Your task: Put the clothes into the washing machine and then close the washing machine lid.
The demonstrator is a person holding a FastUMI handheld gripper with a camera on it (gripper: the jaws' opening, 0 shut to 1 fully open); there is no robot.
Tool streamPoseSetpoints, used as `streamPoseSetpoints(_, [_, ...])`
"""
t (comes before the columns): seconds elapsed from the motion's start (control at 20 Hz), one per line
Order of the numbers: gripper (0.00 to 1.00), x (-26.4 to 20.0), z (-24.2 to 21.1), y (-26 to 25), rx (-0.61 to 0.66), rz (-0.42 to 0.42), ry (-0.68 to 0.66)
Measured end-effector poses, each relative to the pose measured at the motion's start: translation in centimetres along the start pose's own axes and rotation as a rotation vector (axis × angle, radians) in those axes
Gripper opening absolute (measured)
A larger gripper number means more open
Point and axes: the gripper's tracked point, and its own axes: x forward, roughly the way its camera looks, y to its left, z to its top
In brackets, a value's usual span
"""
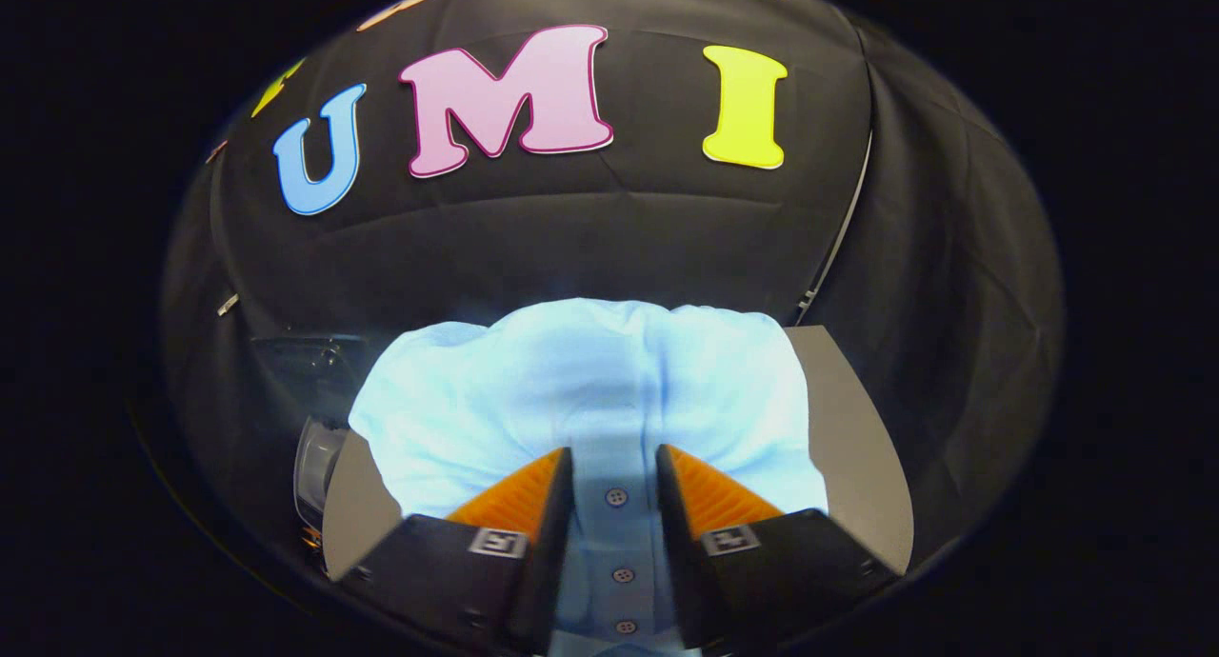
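Tongs [614, 467] first: the gripper sits low in the middle of the frame, its two fingers [519, 500] standing a narrow gap apart with a strip of pale blue cloth running up between them. They look to be clenched on that strip, but whether both pads truly press the fabric I cannot tell from here.

Behind everything hangs the black cloth wall [609, 238], creased, covering the upper half and both sides of the frame.

Next in size is the light blue button-up shirt [533, 381], bunched in a rounded heap at the centre, spreading just ahead of the fingers and beyond them. It is brightly lit across the top.

A grey flat surface [848, 428] shows under and beside the shirt, widest at the lower right, with a sliver at the lower left.

At the lower left edge, something clear and rounded [314, 462], too dim to name.

Smallest, three buttons [617, 497] in a line down the strip between the fingers.
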Motion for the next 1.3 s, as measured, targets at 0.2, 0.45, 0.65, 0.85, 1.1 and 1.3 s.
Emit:
streamPoseSetpoints(0.2, [0.05, -0.2, 0.0, 0.1, 0.028, 0.018, -0.016])
streamPoseSetpoints(0.45, [0.05, -2.3, 0.6, 0.0, 0.107, 0.055, -0.096])
streamPoseSetpoints(0.65, [0.05, -6.8, 2.1, 1.0, 0.112, 0.067, -0.224])
streamPoseSetpoints(0.85, [0.05, -13.1, 4.8, 3.1, 0.143, 0.125, -0.352])
streamPoseSetpoints(1.1, [0.05, -19.8, 7.3, 6.9, 0.100, 0.184, -0.493])
streamPoseSetpoints(1.3, [0.05, -23.6, 9.0, 11.0, 0.073, 0.257, -0.576])
